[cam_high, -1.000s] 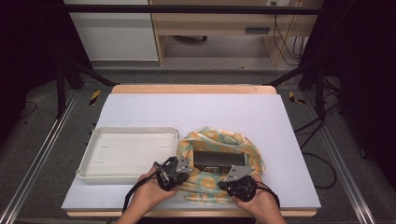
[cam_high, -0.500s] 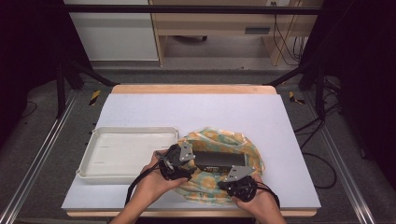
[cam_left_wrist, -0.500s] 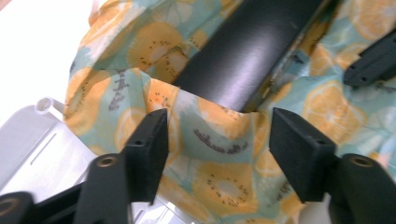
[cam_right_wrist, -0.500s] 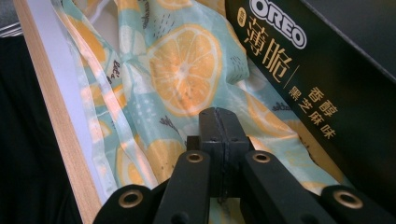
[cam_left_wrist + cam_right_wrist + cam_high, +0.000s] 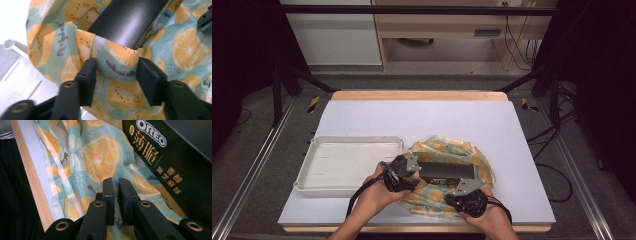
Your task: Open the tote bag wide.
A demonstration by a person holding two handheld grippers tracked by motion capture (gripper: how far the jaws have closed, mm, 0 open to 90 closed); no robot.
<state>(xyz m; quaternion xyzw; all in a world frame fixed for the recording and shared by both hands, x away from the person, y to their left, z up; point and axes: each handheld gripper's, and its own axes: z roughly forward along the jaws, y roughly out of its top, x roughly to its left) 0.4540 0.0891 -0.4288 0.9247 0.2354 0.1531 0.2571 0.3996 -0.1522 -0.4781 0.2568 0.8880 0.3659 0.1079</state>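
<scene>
The thin cloth could slip free or snag on a corner of the box if either side pulls unevenly, and the box, lying in the middle of the cloth just right of the tray, might tip out. The left hand-held gripper stands half open around a cloth fold at the box's end. The right hand-held gripper is nearly closed, pinching cloth beside the box.

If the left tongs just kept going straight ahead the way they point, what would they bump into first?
Most likely the fold of fruit-print cloth that stands between the open jaws of the left tongs. Right behind that fold lies the black box, so it would probably come next, though depth is hard to judge.
</scene>
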